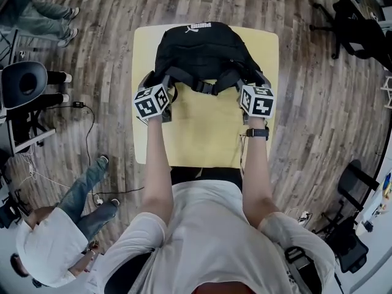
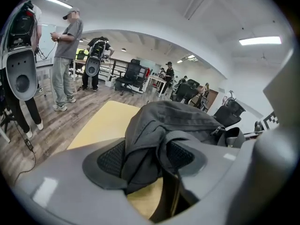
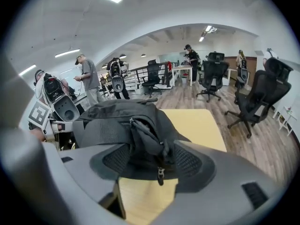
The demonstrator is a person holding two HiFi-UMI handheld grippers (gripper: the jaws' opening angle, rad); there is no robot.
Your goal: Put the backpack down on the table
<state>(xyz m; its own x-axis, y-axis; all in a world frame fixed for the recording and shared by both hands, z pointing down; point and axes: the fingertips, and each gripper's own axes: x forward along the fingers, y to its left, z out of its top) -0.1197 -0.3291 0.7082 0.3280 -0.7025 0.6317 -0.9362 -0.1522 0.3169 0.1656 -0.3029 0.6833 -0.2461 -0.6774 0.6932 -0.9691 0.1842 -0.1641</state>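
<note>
A black backpack (image 1: pixel 199 51) lies on the far half of the yellow table (image 1: pixel 202 133), its straps toward me. My left gripper (image 1: pixel 158 79) is at its near left corner and my right gripper (image 1: pixel 251 79) at its near right corner. In the left gripper view the pads stand wide apart around a fold of backpack (image 2: pixel 173 118) fabric and a strap; the left gripper (image 2: pixel 145 161) is open. The right gripper (image 3: pixel 157 161) is open too, with backpack (image 3: pixel 117 118) fabric and a hanging zipper pull (image 3: pixel 161 174) loose between the pads. Bare tabletop (image 3: pixel 197 121) shows beyond.
Wooden floor surrounds the table. A person in white (image 1: pixel 49 244) stands at my near left and seated legs (image 1: pixel 52 17) show far left. A black-and-white machine (image 1: pixel 24 81) and cables are at left. Office chairs (image 1: pixel 358 29) stand at right, another (image 1: pixel 355 182) nearer.
</note>
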